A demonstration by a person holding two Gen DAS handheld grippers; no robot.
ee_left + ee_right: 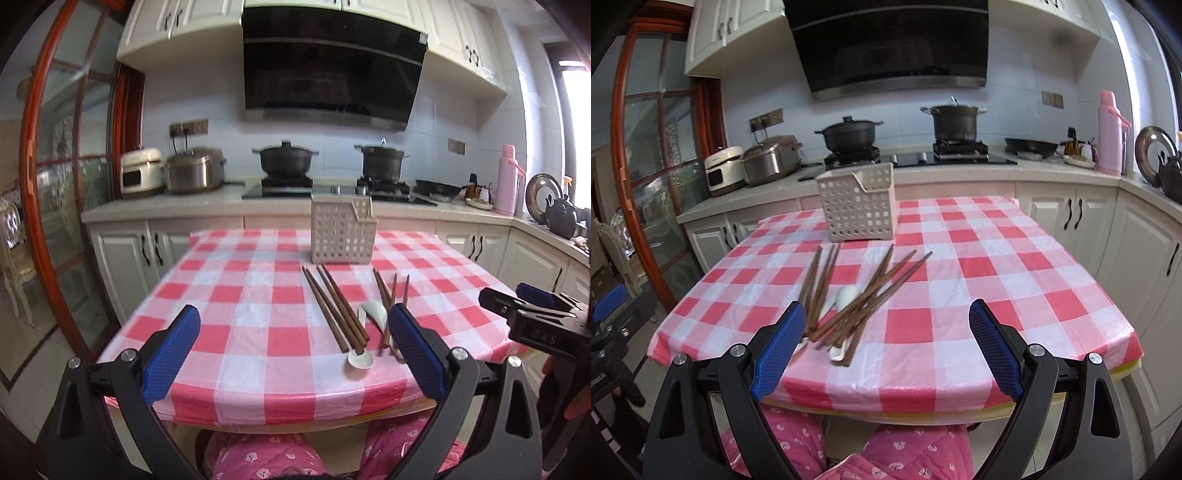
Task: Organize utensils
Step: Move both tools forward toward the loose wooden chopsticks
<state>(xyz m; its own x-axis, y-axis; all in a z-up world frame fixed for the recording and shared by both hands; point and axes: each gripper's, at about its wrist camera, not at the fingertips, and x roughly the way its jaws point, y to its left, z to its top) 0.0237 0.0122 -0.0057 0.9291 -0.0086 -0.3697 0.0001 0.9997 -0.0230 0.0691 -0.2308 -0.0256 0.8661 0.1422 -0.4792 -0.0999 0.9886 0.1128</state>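
Observation:
Several brown wooden chopsticks [334, 308] [864, 299] lie loose on the red-and-white checked tablecloth [258, 295] [960, 277], near its front edge. White ceramic spoons [364, 332] [842, 297] lie among them. A beige perforated utensil basket [343, 232] [858, 205] stands upright behind them. My left gripper [293, 326] is open and empty, above the table's front edge, left of the utensils. My right gripper [886, 321] is open and empty, just right of the pile; it also shows in the left wrist view [532, 306].
A kitchen counter [166, 203] runs behind the table with rice cookers [192, 170], two black pots [286, 158] on a stove, a pan and a pink thermos [1110, 133]. White cabinets stand below. A glass door with a red frame [33, 184] is at the left.

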